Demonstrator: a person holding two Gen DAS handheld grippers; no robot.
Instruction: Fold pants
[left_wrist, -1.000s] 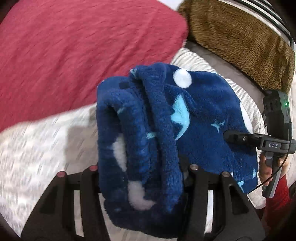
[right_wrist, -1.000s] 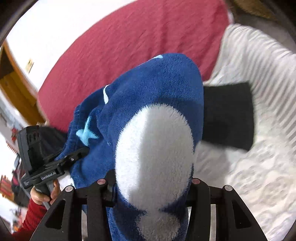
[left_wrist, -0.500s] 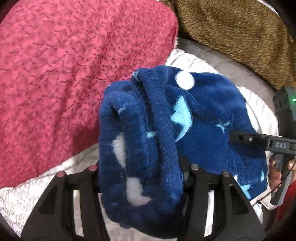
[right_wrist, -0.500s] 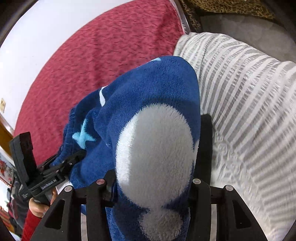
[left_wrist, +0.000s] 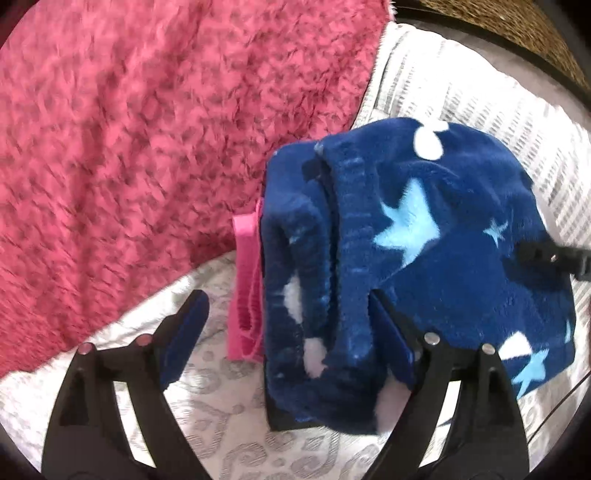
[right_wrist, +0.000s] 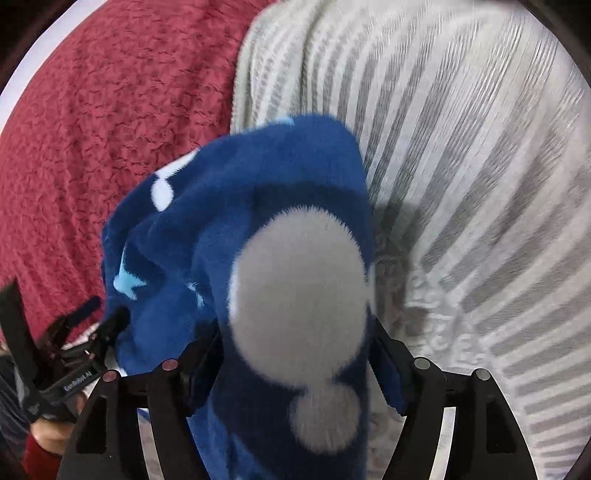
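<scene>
Right now the folded pants (left_wrist: 424, 236), a thick bundle of dark blue fleece printed with pale blue stars and white spots, lie on a white bedspread (left_wrist: 207, 417) with grey swirls, and both tongs are at it from opposite sides. Seen from the left wrist, the left gripper (left_wrist: 288, 328) stands spread wide: its right-hand finger (left_wrist: 391, 332) presses against the rolled edge of the bundle, with fleece bulging over the pad, while its left-hand finger (left_wrist: 184, 328) is well apart from the cloth, over bare bedspread. The near end of the bundle sits in the right half of that gap, so the jaws are apart and not clamped. A strip of pink fabric (left_wrist: 245, 291) lies just beside the bundle, between it and the free finger. A shaggy red blanket (left_wrist: 147, 129) fills the upper left, and a grey-striped white cover (left_wrist: 461, 85) runs behind the pants. The tip of the other tool (left_wrist: 550, 256) reaches onto the bundle's far right side. From the right wrist, the right gripper (right_wrist: 295, 365) is closed on the pants (right_wrist: 258, 221): fleece with a large white spot fills the whole gap and swells over both fingers (right_wrist: 388, 362). The left tool's body (right_wrist: 74, 369) shows at lower left against the bundle's far edge.
</scene>
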